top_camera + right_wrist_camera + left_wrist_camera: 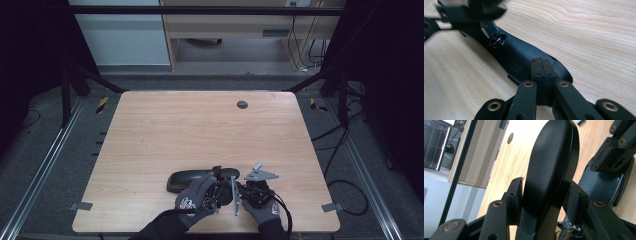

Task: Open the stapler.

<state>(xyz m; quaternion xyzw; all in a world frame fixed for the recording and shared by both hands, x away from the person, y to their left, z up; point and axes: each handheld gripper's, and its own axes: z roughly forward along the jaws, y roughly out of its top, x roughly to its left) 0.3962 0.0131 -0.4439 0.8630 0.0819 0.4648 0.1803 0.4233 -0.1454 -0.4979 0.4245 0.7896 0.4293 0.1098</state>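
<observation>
Glossy black hinged case (549, 170) clamped in left hand-held gripper (544, 202), right hand-held gripper (541, 75) clenched empty at its edge, pale wood table (200, 130), grey floor (55, 165).

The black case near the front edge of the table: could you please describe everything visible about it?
The black case is long, rounded and matte, like a clamshell glasses case standing open. The left gripper clamps its raised half across the width. Its lower half lies on the wooden table, with a small metal fitting inside. The right gripper, jaws shut, is at that half's rim.
</observation>
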